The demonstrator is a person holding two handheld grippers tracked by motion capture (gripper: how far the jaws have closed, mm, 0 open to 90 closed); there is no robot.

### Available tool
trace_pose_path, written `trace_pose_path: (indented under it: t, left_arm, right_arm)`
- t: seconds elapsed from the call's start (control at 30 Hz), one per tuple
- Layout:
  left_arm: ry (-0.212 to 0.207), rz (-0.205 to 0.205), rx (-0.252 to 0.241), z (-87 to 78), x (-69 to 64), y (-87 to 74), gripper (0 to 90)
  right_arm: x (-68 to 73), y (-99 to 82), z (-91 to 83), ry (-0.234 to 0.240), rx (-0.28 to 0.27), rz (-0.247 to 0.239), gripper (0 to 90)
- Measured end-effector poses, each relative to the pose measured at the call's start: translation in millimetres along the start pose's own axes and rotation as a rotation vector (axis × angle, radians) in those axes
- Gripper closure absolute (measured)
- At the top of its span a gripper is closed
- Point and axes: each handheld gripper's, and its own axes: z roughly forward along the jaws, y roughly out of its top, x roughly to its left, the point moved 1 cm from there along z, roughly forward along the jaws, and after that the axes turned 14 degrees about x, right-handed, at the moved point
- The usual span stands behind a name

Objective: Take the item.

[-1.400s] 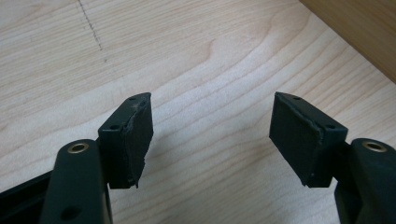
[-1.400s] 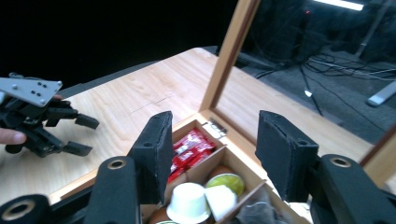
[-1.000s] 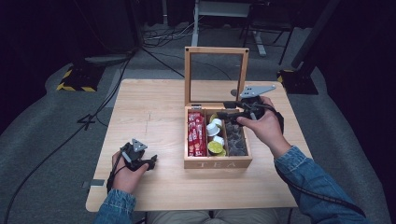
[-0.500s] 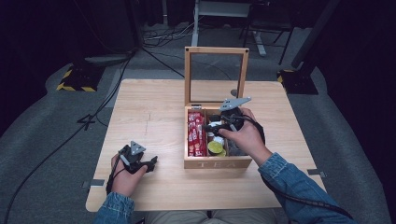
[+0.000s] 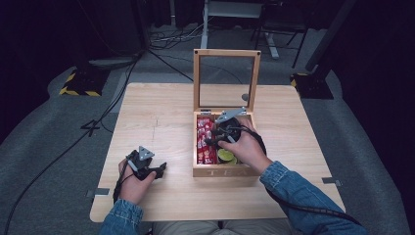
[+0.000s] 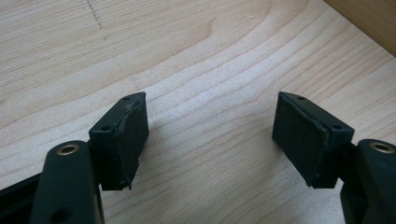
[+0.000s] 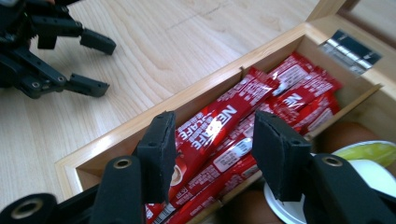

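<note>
High view: a light wooden box (image 5: 225, 171) with its glass-paned lid raised is seen on the pale wood-grain surface (image 5: 161, 117); "TEA" is read on its front wall. The right hand-held gripper (image 5: 218, 138) is held over the box's left compartment of red sachets (image 5: 204, 139). A lime-green-lidded pod (image 5: 226, 156) is partly hidden by the hand; the remaining contents are too covered to make out. The left hand-held gripper (image 5: 157, 170) is rested on the surface, well apart from the box.

Left gripper view: the jaws are seen spread wide with nothing between them, over bare wood. The black rubber pads (image 6: 130, 135) look worn at the edges. A box corner is cut off at top right.

Right gripper view: the jaws are part-open, nothing gripped, just above glossy red foil stick sachets (image 7: 219, 126) printed "NESCAFE"; the smaller print is unreadable. A steel hinge (image 7: 352, 46), a white-rimmed pod (image 7: 373, 175) and the other hand-held gripper (image 7: 91, 63), jaws parted, are also seen.
</note>
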Motion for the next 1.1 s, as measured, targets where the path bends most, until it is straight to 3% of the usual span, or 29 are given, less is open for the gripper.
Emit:
trace_pose_path:
  t: [0.4,0.57,0.77,1.1]
  left_arm:
    - [0.003,0.002,0.003,0.1,-0.2,0.5,27.0]
    - [-0.002,0.014,0.003,0.6,-0.9,1.2,27.0]
    - [-0.004,0.016,0.003,0.8,-1.7,1.6,27.0]
    - [-0.006,0.015,0.004,1.0,-2.5,1.7,26.9]
  right_arm:
    - [9.7,7.7,23.9,-0.035,0.081,-0.009,49.8]
    - [10.1,8.0,31.4,-0.028,0.108,-0.001,50.2]
    - [9.3,8.8,34.2,-0.045,0.122,0.02,51.0]
    - [14.7,11.2,40.4,-0.089,0.191,-0.003,44.1]
